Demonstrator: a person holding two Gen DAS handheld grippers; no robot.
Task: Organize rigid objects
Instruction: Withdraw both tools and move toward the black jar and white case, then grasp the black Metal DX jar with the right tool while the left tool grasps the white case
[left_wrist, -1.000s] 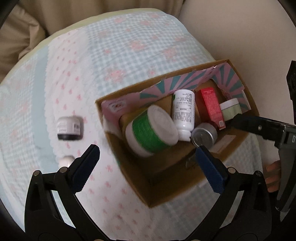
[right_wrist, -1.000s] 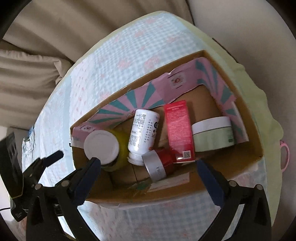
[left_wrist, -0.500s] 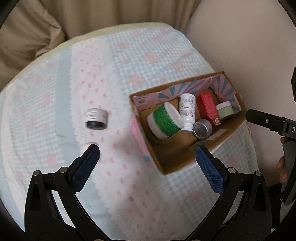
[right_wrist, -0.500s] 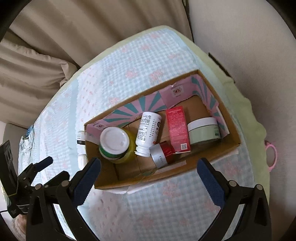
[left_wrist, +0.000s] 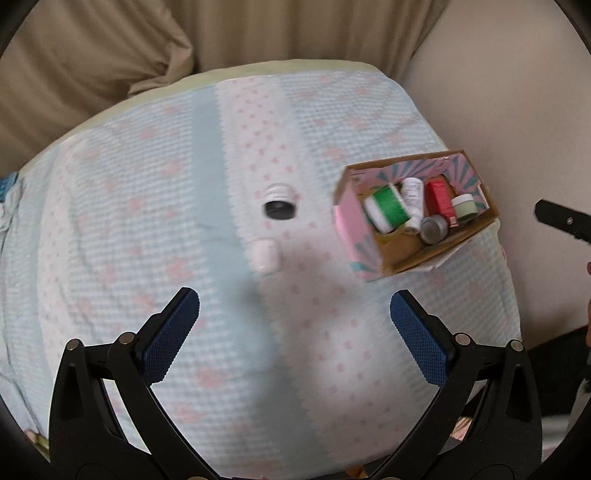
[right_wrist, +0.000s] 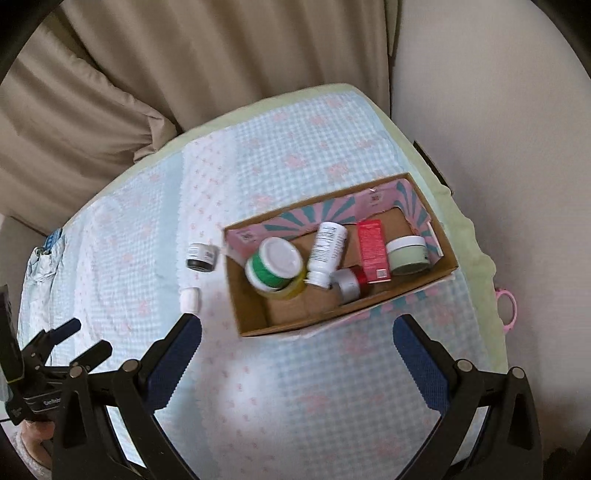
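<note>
A cardboard box (right_wrist: 255, 325) with a pink and teal lining sits on the quilted table; in the left wrist view the box (left_wrist: 402, 262) is at the right. It holds a green jar (right_wrist: 273, 264), a white bottle (right_wrist: 327, 253), a red carton (right_wrist: 373, 249), a silver-capped red tube (right_wrist: 347, 284) and a pale green jar (right_wrist: 408, 254). Left of the box lie a small dark jar (left_wrist: 279, 201) (right_wrist: 200, 256) and a small white piece (left_wrist: 265, 254) (right_wrist: 189, 299). My left gripper (left_wrist: 293, 321) and right gripper (right_wrist: 295, 347) are both open, empty and held high above the table.
Beige curtains (right_wrist: 184, 66) hang behind the table, and a pale wall (right_wrist: 498, 110) stands to the right. The table edge (right_wrist: 476, 266) drops off right of the box, with a pink ring (right_wrist: 506, 306) below it. Blue fabric (right_wrist: 51, 243) lies at the far left.
Both grippers have pulled back and up from the box, so it looks much smaller. The dark jar and white piece have come fully into view. Nothing was grasped.
</note>
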